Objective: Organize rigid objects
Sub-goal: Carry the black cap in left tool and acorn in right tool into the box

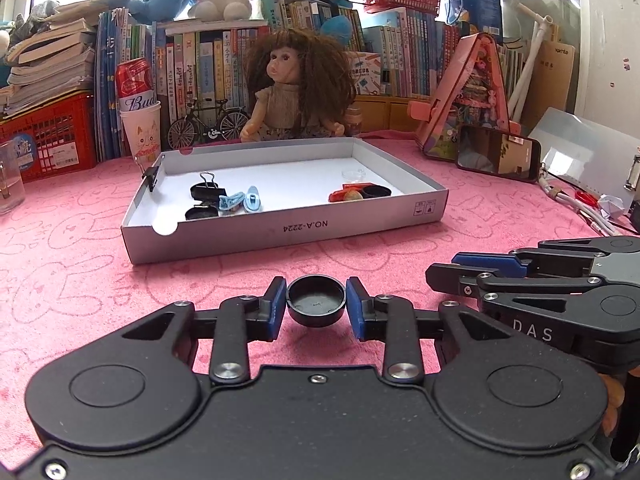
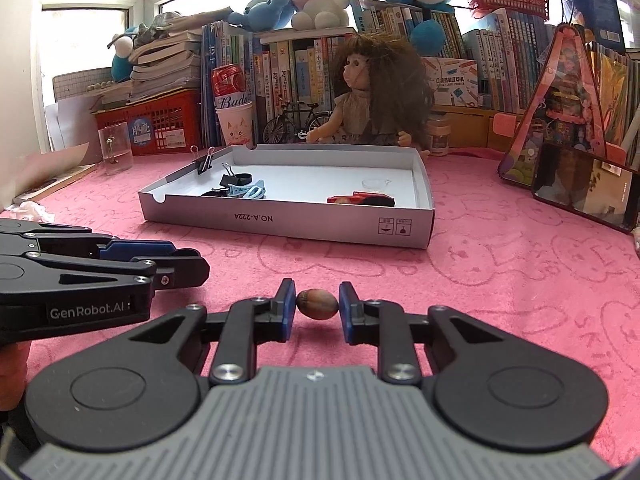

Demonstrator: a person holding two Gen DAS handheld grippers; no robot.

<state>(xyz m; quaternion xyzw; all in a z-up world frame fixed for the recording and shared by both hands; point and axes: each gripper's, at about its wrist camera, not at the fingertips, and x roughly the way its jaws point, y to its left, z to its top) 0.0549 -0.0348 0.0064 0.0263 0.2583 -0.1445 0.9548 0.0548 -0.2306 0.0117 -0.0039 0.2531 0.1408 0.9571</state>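
Observation:
My left gripper [image 1: 316,307] is shut on a black round cap [image 1: 316,305], its hollow side up, low over the pink cloth. My right gripper [image 2: 317,306] is shut on a small brown oval nut [image 2: 317,304] just above the cloth. Each gripper shows in the other's view: the right gripper [image 1: 444,274] at the right edge, the left gripper [image 2: 192,266] at the left edge. Ahead lies a shallow grey cardboard tray [image 1: 288,226] [image 2: 288,224]. It holds black binder clips [image 1: 206,190], blue hair clips [image 1: 242,200] and a red and black group [image 1: 360,193].
A doll [image 1: 298,88] sits behind the tray, before a wall of books. A paper cup with a red can [image 1: 140,120], a red basket [image 1: 52,136] and a clear glass [image 1: 10,184] stand at the left. A phone [image 1: 498,154] leans at the right, with cables and scissors beside it.

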